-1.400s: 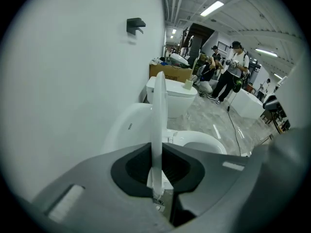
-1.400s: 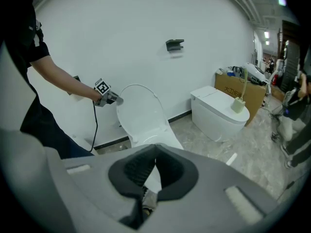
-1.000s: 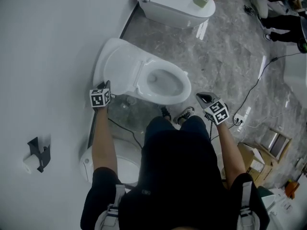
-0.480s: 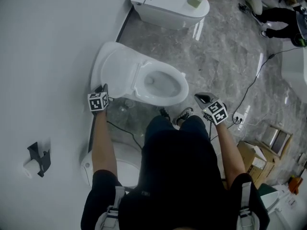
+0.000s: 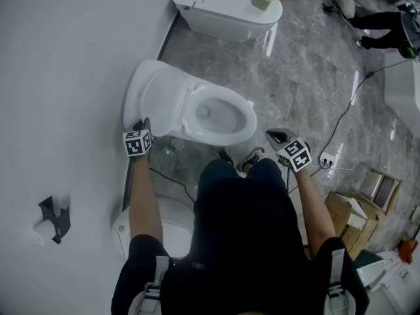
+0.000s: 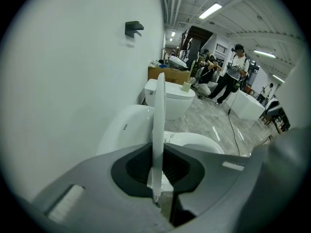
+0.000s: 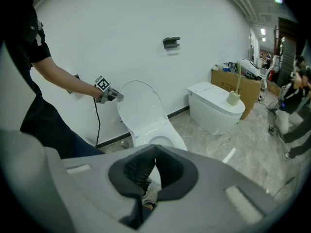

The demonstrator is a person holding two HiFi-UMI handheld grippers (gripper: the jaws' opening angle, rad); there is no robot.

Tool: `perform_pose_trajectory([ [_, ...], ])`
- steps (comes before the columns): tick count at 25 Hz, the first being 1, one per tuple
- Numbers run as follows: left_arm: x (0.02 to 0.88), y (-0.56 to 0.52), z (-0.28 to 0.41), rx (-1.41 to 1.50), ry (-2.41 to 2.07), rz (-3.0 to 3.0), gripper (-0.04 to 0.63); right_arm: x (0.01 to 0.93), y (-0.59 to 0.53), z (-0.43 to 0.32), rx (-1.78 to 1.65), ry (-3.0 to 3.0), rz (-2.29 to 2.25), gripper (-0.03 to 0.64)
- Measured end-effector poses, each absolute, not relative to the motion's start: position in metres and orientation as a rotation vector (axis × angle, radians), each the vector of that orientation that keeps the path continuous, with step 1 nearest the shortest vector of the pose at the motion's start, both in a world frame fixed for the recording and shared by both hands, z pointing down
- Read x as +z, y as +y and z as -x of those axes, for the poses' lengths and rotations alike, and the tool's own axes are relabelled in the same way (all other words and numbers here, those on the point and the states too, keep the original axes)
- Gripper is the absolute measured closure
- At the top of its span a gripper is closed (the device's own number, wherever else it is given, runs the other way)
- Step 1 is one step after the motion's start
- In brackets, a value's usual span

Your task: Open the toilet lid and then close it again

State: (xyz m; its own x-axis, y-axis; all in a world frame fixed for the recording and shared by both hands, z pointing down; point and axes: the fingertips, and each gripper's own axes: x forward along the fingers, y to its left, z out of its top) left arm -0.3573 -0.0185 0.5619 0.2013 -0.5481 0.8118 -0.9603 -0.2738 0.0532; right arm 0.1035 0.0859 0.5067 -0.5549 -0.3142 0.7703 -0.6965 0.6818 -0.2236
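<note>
The white toilet stands by the wall with its lid raised upright against the wall side. My left gripper is shut on the near edge of the lid. In the left gripper view the thin lid edge runs straight up between the dark pads of the left gripper. The right gripper view shows the raised lid with the left gripper on its rim. My right gripper hangs to the right of the bowl, above my shoes. Its jaws are shut with nothing in them, and this right gripper is well away from the toilet.
A second toilet with a small green item on its lid stands farther along the wall. Another white fixture sits by my left leg. A paper holder hangs on the wall. A cable and power strip and boxes lie right.
</note>
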Motion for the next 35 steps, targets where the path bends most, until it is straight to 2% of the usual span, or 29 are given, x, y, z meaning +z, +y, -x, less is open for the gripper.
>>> perform_pose_trajectory([
  [19,0.552,0.004,0.303,0.949,-1.408,-1.958,0.548,0.505,0.077,-0.103,0.677,-2.179,-0.76,0.614],
  [35,0.554,0.035,0.233,0.937,-1.311,-2.078,0.499,0.507,0.092,-0.092,0.681,-2.195,-0.736,0.614],
])
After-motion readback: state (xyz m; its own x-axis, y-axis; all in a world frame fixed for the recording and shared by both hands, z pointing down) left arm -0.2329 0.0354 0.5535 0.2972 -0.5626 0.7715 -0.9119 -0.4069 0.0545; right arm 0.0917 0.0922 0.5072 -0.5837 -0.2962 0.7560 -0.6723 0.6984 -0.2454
